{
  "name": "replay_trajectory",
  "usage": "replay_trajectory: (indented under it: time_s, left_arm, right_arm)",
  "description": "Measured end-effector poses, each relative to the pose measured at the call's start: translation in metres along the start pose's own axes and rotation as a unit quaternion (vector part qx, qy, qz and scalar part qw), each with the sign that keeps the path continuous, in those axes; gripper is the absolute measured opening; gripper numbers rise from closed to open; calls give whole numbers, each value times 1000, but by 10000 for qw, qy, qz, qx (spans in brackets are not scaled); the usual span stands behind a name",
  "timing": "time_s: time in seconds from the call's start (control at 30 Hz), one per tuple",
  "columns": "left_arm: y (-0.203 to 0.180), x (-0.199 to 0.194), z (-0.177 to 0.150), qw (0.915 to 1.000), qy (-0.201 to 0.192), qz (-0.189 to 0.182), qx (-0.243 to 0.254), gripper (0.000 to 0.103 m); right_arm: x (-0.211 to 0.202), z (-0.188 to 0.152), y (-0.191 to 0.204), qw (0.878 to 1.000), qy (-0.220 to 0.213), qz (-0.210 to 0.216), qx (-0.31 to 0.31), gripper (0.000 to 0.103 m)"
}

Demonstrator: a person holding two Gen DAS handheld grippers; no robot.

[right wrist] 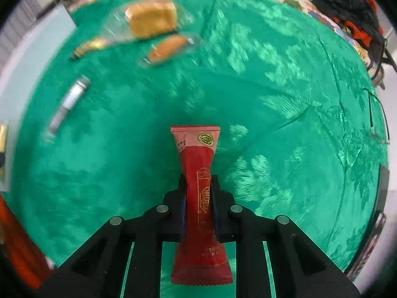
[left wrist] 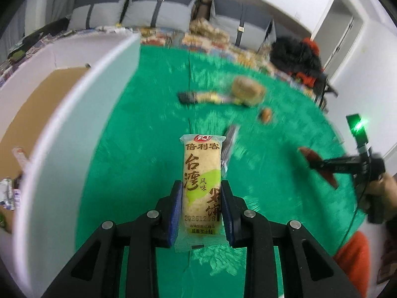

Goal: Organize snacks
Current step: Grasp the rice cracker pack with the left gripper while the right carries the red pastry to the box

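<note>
My left gripper [left wrist: 201, 186] is shut on a yellow rice-cracker packet [left wrist: 202, 173] with Chinese print, held above the green cloth [left wrist: 153, 114] next to a white box [left wrist: 74, 114] on the left. My right gripper [right wrist: 198, 181] is shut on a red snack packet [right wrist: 199, 173], held over the green cloth [right wrist: 273, 99]. It also shows at the right of the left wrist view, with the red packet [left wrist: 317, 164]. On the cloth lie a wrapped bread loaf [right wrist: 151, 18], a small wrapped bun [right wrist: 168, 47], a silver stick packet [right wrist: 70, 99] and a gold-dark bar [right wrist: 90, 46].
The white box has a brown cardboard floor [left wrist: 47, 104] and a few packets at its left. A sofa with grey cushions [left wrist: 158, 10] stands behind. A black and red bag [right wrist: 347, 7] lies at the far right edge of the table.
</note>
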State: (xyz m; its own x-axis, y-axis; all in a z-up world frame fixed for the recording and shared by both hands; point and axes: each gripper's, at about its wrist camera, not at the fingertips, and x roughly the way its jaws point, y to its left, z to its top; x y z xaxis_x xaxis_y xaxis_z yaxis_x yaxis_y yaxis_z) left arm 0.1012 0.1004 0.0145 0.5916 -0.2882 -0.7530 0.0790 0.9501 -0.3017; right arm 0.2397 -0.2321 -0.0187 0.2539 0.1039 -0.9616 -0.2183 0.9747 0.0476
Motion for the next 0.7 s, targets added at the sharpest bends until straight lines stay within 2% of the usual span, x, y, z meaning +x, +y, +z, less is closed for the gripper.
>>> replay_trajectory:
  time_s: [0.13,0.2,0.27,0.4,0.5,0.53,0.57,0.6,0.63,0.7]
  left_arm:
    - [30,-58,17,9987,-454,57,-207,29]
    - [58,-86,26,9967,-681,340,-288,29]
    - [99,-110,34,9926,-833,750,-470,29]
    - [175,-130,36,9830,-712,1413,-930,29]
    - [217,-132,31,9745,-493,1899,-1092,29]
    - [224,-130,29,9723,-433,2000,-1127,32]
    - [234,-129,26,9680,-356,2181,-1186,37]
    - [240,-126,22,9649,-303,2306,-1222,54]
    - [245,-128,15,9611,-299,2445,-1248,73]
    - [244,-131,3,9563,-465,2598,-1256,82]
  right_arm:
    - [-57,12,57,9948,-607,793,-181,17]
    - [-86,24,102,9859,-898,1367,-343,17]
    - [-115,38,162,9708,-1172,2000,-610,17]
    - [-141,56,266,9411,-1316,2943,-1017,17]
    - [-140,63,334,9293,-1243,3234,-1283,18]
    - [-136,64,354,9253,-1219,3337,-1328,23]
    - [-132,62,369,9215,-1186,3454,-1322,39]
    - [-124,62,382,9183,-1099,3578,-1286,55]
    - [-120,60,387,9182,-1055,3609,-1246,76]
    - [-110,45,387,9211,-1186,3512,-1193,76]
